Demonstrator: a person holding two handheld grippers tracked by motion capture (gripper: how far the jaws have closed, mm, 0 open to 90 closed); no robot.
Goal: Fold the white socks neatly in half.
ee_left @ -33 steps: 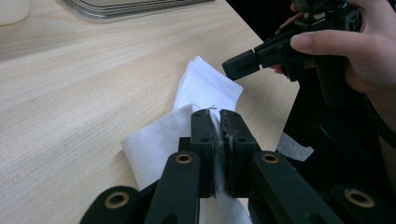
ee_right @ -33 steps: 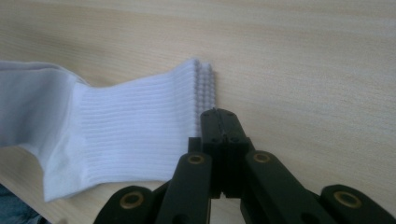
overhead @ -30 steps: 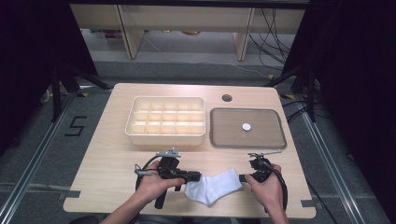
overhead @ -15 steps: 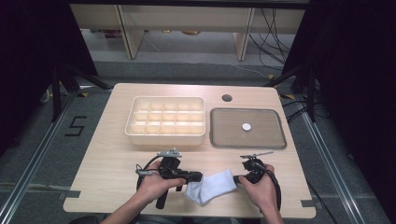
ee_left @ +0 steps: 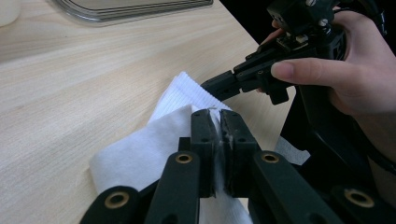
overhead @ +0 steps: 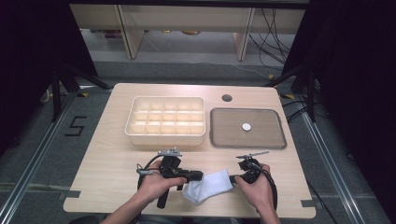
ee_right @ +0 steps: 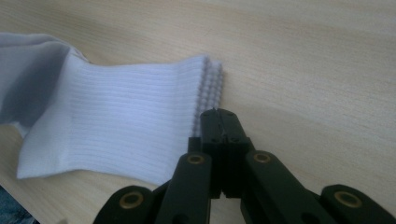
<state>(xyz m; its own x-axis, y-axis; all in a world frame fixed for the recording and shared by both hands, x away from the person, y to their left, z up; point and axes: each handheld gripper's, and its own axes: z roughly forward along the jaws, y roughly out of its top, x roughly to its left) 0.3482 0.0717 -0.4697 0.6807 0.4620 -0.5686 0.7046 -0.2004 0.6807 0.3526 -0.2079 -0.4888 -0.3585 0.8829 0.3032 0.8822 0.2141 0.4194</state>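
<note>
White sock (overhead: 209,185) lies near front edge of tabletop (overhead: 107,154), between grippers; left gripper (ee_left: 215,122) clamped on sock fabric; right gripper (ee_right: 219,122) closed at ribbed cuff edge, grip uncertain

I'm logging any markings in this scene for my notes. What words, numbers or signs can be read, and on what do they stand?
"5": in black on the grey floor, left of the table.
No writing can be read on the divided box, the tray or the white sock.
</note>
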